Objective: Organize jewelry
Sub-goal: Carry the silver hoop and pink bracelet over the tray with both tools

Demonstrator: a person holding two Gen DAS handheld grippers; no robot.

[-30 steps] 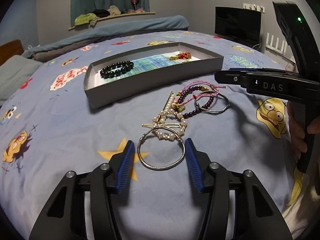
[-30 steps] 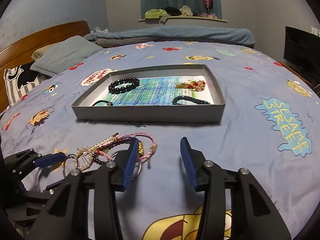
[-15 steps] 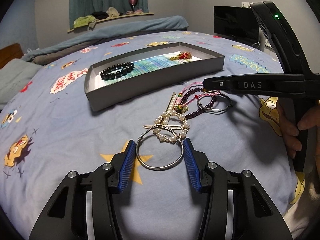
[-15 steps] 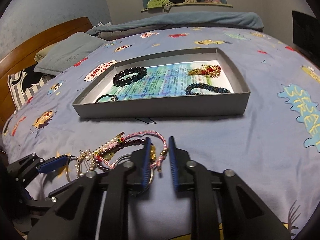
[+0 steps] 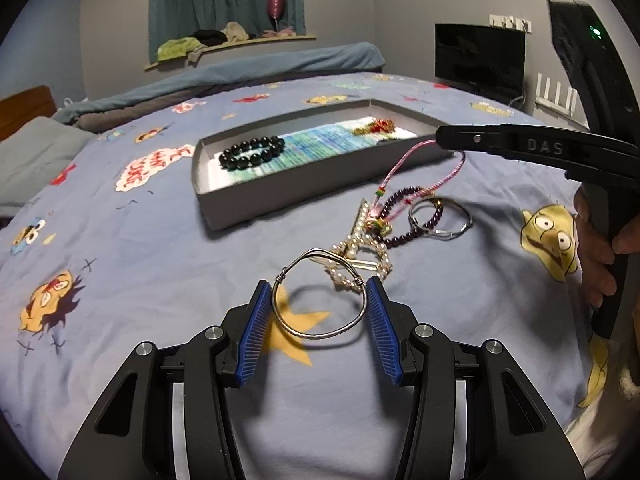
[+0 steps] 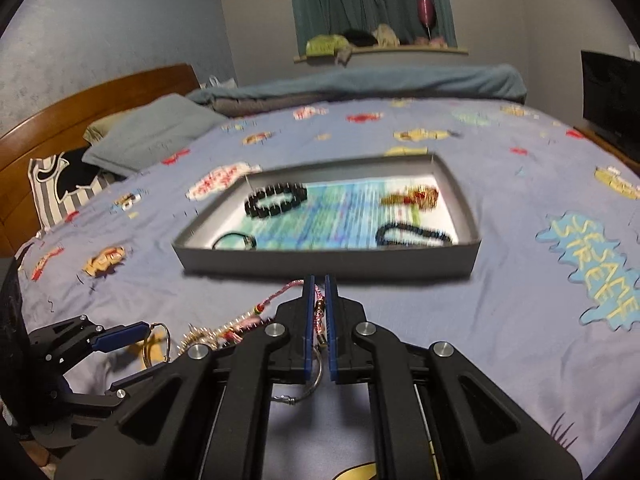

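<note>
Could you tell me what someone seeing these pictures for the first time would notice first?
Most likely the right gripper, shut on a pink cord bracelet and pulling it taut out of the tangled pile of jewelry on the cartoon-print bedspread. Close by, the left gripper holds a silver bangle between its blue pads. Behind them sits a grey tray already holding a black bead bracelet.
</note>
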